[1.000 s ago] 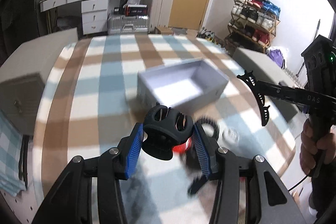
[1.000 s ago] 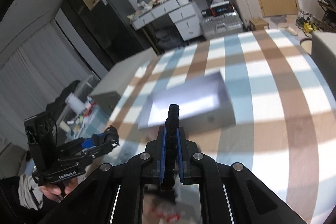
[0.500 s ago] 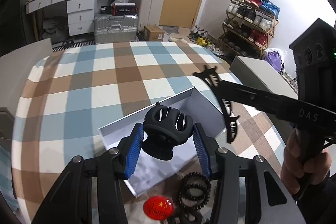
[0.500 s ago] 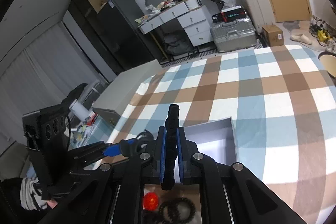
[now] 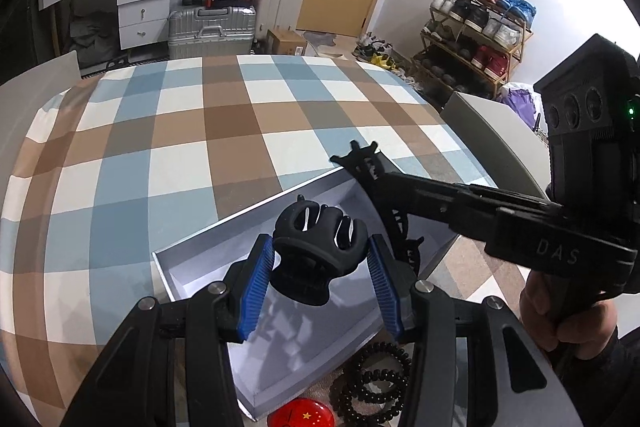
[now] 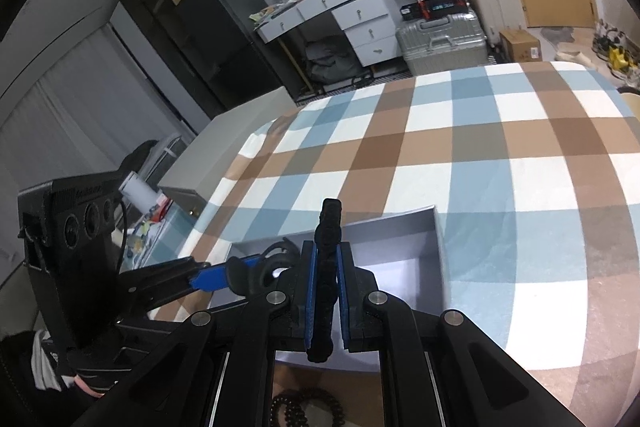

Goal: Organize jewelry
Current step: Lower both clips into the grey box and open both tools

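My left gripper (image 5: 322,267) is shut on a chunky black claw hair clip (image 5: 318,247) and holds it over the open white box (image 5: 188,267) on the checked cloth. My right gripper (image 6: 327,291) is shut on a flat black hair clip (image 6: 327,251), held edge-on above the same box (image 6: 404,243). In the left wrist view that flat clip (image 5: 362,167) hangs over the box's far right corner. The left gripper with its claw clip (image 6: 260,273) shows at the left of the right wrist view.
A black bead bracelet (image 5: 374,383) and a red round badge (image 5: 302,419) lie on the cloth just in front of the box. The bracelet also shows in the right wrist view (image 6: 306,409). A table with checked cloth (image 5: 180,147) stretches beyond the box.
Both grippers have moved forward over the box with their clips still held. The box has come closer and now lies directly beneath them.
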A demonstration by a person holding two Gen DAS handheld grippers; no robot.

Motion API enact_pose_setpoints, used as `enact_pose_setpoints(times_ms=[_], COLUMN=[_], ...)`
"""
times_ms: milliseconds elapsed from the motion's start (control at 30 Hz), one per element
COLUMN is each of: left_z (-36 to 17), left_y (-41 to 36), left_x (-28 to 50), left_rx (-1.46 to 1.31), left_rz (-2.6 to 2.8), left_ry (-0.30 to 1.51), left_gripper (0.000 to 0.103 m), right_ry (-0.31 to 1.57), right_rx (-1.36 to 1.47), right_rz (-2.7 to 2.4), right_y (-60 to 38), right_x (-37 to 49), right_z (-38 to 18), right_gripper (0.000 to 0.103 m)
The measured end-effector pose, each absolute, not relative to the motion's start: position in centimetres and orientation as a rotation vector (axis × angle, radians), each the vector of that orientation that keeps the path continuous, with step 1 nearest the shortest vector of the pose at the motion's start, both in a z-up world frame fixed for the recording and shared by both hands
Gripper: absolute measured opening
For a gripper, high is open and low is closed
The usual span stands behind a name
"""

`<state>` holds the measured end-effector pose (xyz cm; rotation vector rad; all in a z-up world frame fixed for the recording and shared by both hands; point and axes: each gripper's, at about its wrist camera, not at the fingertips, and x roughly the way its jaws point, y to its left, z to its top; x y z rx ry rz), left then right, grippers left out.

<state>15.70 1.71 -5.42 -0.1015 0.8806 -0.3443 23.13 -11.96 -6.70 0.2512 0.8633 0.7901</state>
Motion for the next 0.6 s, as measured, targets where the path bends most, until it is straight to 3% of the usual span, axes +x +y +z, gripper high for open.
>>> enact_pose_setpoints(times_ms=[200, 233, 333, 600], left_z=[-5.2, -5.1, -5.0, -3.8], left_y=[1.7, 1.7, 1.9, 2.5], left_x=[15.8, 15.6, 15.4, 13.8], left_rx=[-0.098, -0.089, -0.083, -0.082], left_rz=[-0.362, -0.359, -0.347, -0.311], left_ry=[0.874, 0.871, 0.87, 0.815], left_gripper=[0.043, 0.043, 0.059, 0.063], right_ry=[0.852, 0.852, 0.831, 0.698], right_rx=[0.25, 0.252, 0.26, 0.263], right_rz=[0.77, 0.766, 0.759, 0.72], right_y=[-12.1, -12.2, -12.8, -15.0], right_x=[23.2, 23.2, 22.9, 20.2], right_z=[-6.8, -6.7, -6.2, -3.5], right_gripper=[0.015, 0.021, 0.027, 0.07])
